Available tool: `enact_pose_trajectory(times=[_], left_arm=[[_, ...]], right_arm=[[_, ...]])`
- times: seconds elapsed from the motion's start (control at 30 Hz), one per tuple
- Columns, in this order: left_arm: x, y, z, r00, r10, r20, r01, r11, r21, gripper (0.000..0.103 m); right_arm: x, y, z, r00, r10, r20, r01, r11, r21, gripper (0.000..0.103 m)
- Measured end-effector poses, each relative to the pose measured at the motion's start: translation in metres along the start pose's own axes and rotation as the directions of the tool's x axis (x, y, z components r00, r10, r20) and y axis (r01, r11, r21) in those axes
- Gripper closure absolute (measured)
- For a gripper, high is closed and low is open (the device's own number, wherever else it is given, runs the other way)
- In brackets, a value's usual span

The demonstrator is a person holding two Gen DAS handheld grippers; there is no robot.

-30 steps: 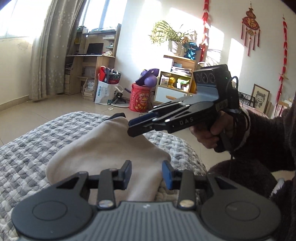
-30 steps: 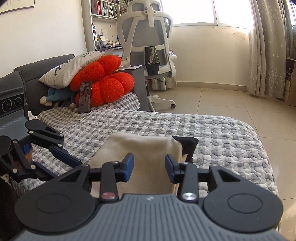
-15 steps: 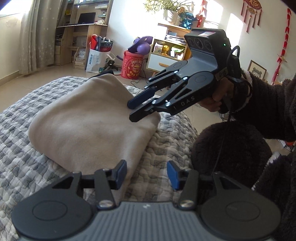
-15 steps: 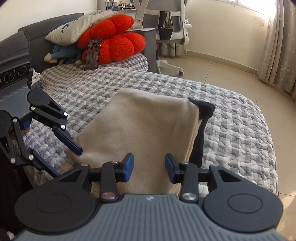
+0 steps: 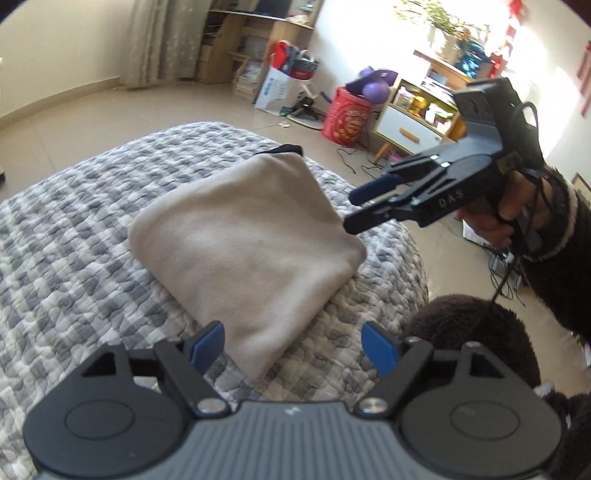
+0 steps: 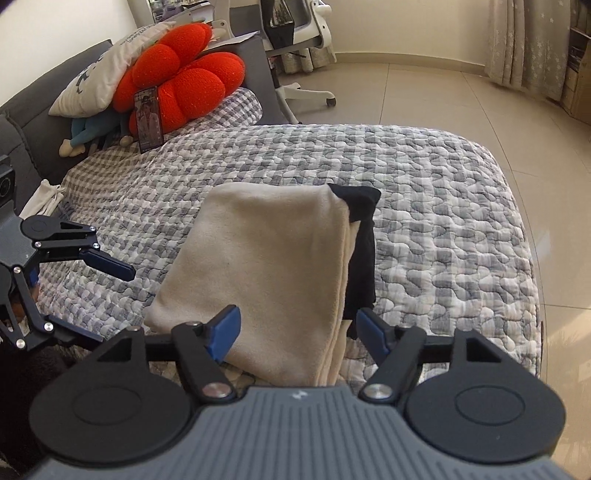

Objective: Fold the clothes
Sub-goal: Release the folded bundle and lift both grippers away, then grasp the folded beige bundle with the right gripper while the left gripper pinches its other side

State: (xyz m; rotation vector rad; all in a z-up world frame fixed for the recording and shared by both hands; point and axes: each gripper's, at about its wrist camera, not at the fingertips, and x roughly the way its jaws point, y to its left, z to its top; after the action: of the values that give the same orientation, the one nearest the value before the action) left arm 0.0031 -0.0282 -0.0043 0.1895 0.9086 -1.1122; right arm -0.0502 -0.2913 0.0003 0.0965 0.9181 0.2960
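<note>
Now both grippers, left (image 5: pixel 293 345) and right (image 6: pixel 297 330), are being held spread and empty. Folded cloth (image 6: pixel 266 266) is lying just ahead of each, long axis running away from the right jaws.

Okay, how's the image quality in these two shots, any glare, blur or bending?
Left wrist view: sunlight blows out the far wall, the background is slightly soft, and the right claw is sharp. Right wrist view: even light, the folded beige garment is crisp, and the fisheye curves the floor.

Each wrist camera looks forward and down, close over the bed (image 5: pixel 74 229); both views share the folded beige garment (image 5: pixel 243 236) between them.
</note>
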Motion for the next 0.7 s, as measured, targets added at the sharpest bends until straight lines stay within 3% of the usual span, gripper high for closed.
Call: enact_pose_trajectory(times=[0.3, 0.47, 0.7], left_arm=[[0.02, 0.014, 0.012, 0.983, 0.157, -0.093, -0.172, 0.968, -0.182, 0.017], [0.026, 0.016, 0.016, 0.974, 0.184, -0.133, -0.211, 0.949, -0.233, 0.014], [0.037, 0.016, 0.022, 0.972, 0.172, -0.158, -0.205, 0.952, -0.226, 0.011]], right_arm=[[0.011, -0.012, 0.002, 0.996, 0.001, -0.093, 0.011, 0.992, 0.124, 0.028], [0.015, -0.014, 0.007, 0.993, 0.008, -0.122, 0.009, 0.99, 0.138, 0.027], [0.022, -0.018, 0.012, 0.989, 0.032, -0.147, -0.008, 0.987, 0.16, 0.023]])
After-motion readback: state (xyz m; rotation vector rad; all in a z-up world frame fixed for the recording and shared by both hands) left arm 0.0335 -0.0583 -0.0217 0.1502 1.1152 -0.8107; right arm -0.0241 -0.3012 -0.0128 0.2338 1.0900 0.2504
